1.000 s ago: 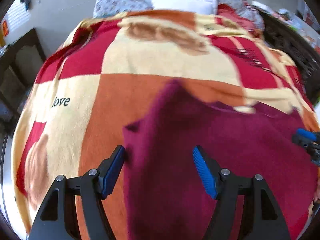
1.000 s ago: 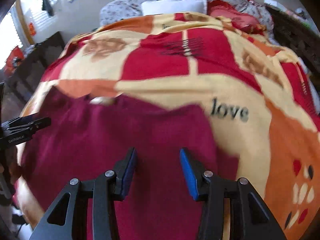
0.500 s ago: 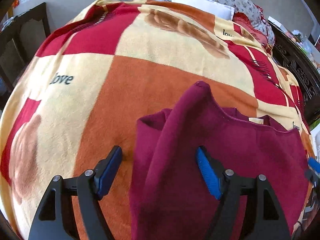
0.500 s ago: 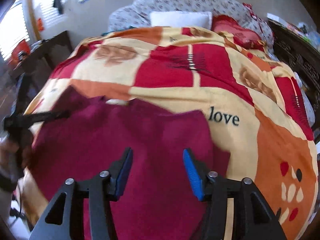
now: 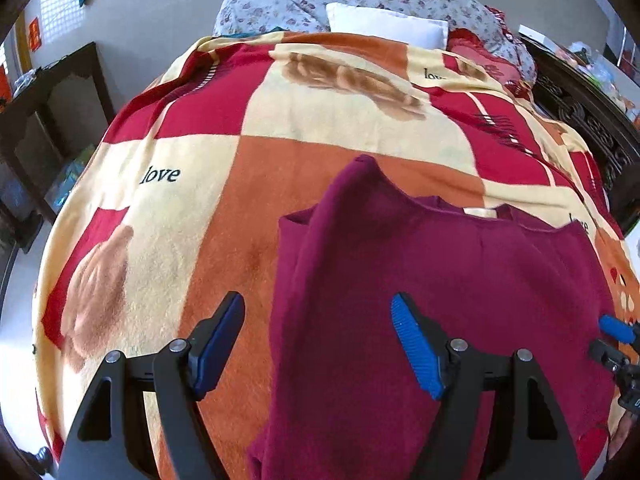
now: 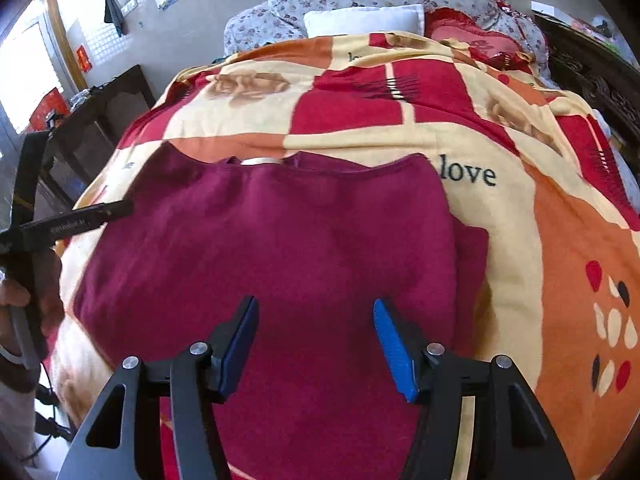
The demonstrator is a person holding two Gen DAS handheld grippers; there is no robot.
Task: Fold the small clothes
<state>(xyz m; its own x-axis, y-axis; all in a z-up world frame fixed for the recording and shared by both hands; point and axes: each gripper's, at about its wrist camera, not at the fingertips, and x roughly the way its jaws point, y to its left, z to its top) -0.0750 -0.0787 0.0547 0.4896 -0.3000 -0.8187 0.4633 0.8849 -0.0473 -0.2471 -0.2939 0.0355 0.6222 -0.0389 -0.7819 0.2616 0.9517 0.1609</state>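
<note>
A dark red sweater [image 6: 280, 248] lies flat on the bed's checked blanket [image 5: 256, 184], neck toward the pillows [image 5: 384, 24]; one sleeve is folded in over its body; the left gripper [image 5: 318, 344] hangs over the sweater's edge with fingers spread and empty; the right gripper [image 6: 314, 344] is above the sweater, its fingers opening, nothing pinched between them.

Left gripper [image 5: 318, 340]: matte black triangular cut-out arms, silver round screws at the pivots, ribbed blue pads [image 5: 414, 346]. Right gripper [image 6: 314, 346], the same build: black arms, silver screws, blue pads [image 6: 392, 350]. Beside the left gripper's black body, seen from the right wrist, small white lettering, a thin dark cable and a pale sleeve [image 6: 14, 404].
</note>
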